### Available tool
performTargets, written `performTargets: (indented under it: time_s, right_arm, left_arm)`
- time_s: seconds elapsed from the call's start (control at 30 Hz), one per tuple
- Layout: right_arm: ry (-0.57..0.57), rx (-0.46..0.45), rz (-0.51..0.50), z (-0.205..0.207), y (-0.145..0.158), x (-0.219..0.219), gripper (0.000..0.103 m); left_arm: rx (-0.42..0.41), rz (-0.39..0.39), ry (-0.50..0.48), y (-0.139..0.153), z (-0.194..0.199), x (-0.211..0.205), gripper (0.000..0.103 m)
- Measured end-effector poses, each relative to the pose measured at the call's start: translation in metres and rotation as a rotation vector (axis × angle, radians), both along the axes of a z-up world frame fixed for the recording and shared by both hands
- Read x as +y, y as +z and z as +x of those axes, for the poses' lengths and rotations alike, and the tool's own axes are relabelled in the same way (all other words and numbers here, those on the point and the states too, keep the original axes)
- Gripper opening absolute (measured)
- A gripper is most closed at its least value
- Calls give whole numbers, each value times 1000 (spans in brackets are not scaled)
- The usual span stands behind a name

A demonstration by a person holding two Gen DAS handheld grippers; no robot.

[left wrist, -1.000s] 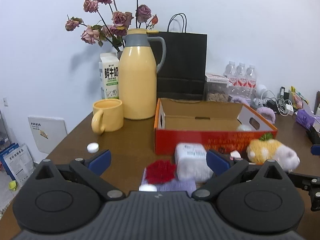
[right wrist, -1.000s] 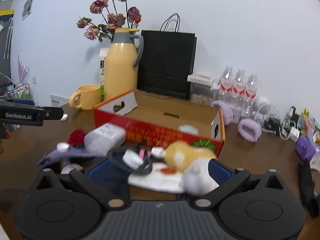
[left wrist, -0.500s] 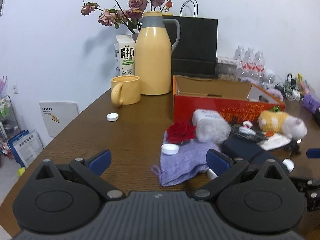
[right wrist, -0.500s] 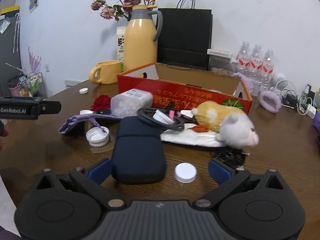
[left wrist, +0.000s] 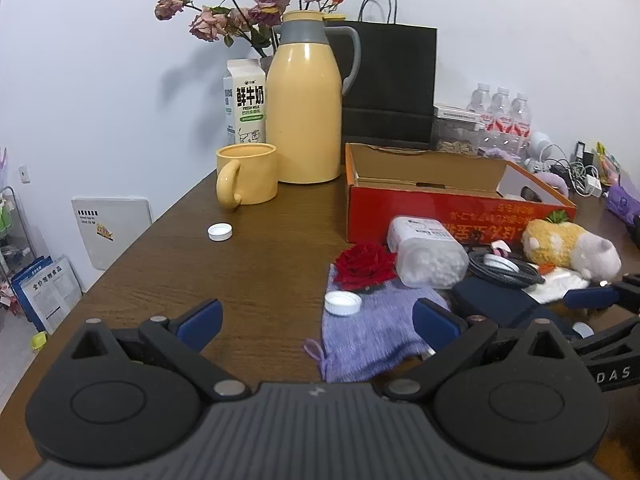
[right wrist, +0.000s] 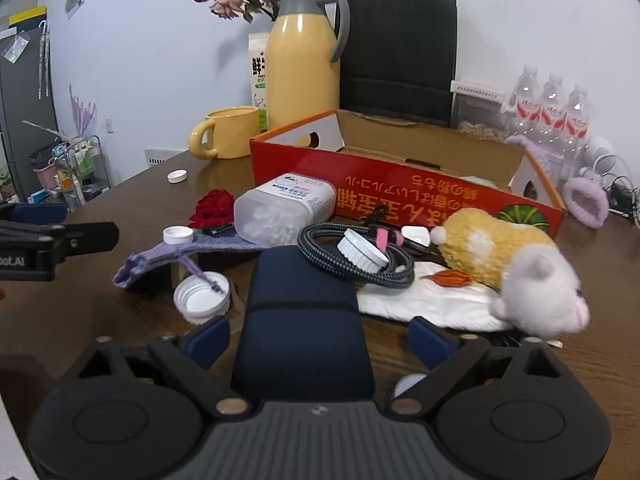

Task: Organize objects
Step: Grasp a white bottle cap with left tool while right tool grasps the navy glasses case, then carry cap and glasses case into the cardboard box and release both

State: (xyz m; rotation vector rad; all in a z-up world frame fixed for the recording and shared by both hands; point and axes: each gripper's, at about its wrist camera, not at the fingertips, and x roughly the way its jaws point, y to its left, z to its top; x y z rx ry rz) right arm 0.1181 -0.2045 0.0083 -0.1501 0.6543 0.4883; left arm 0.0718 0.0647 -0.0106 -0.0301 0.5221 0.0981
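Objects lie in a heap on the brown wooden worktop [left wrist: 256, 264], just in front of a red cardboard box [left wrist: 452, 210] with its top open. The left half of the worktop is mostly bare. Only one white cap [left wrist: 220, 232] sits out there, so I see room to move on that side. The worktop's left edge runs close by, and past it I see the floor with papers. At the back stand a yellow jug [left wrist: 306, 112], a yellow mug [left wrist: 248, 178], a milk carton [left wrist: 245, 102], a black paper bag [left wrist: 390, 84] and some water bottles [left wrist: 500, 116], all against a pale wall.

In the heap, a dark blue case [right wrist: 300, 312] lies nearest to me. A coiled grey cable [right wrist: 352, 264] rests on its far end with a white cap inside the coil. A purple cloth [left wrist: 372, 328] holds a red rose [left wrist: 366, 266] and another white cap. A clear tub of cotton swabs [right wrist: 286, 208] lies on its side. A yellow and white plush toy [right wrist: 508, 260] lies on a white cloth beside the box.

My right claw [right wrist: 318, 336] has just been closing a bit. Its blue pads sit on each side of the dark blue case with small gaps, so it is not pinching it. My left claw [left wrist: 316, 318] is spread wide over the near edge of the purple cloth and holds nothing.
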Motion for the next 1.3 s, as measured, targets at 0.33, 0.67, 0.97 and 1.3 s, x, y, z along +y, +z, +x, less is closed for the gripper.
performTargets:
  time_s: [0.33, 0.67, 0.97, 1.3]
  right_arm:
    - [11, 41, 7, 24, -9, 10, 87]
    - [22, 46, 18, 27, -13, 10, 87]
    - [34, 31, 42, 23, -10, 9, 63]
    - [28, 8, 68, 5, 0, 0, 60]
  left_arm:
    - [104, 9, -12, -18, 58, 2, 91]
    - [184, -31, -56, -37, 80, 3, 30]
    - [133, -27, -39, -31, 68, 4, 30]
    - [87, -31, -17, -16, 41, 8, 30]
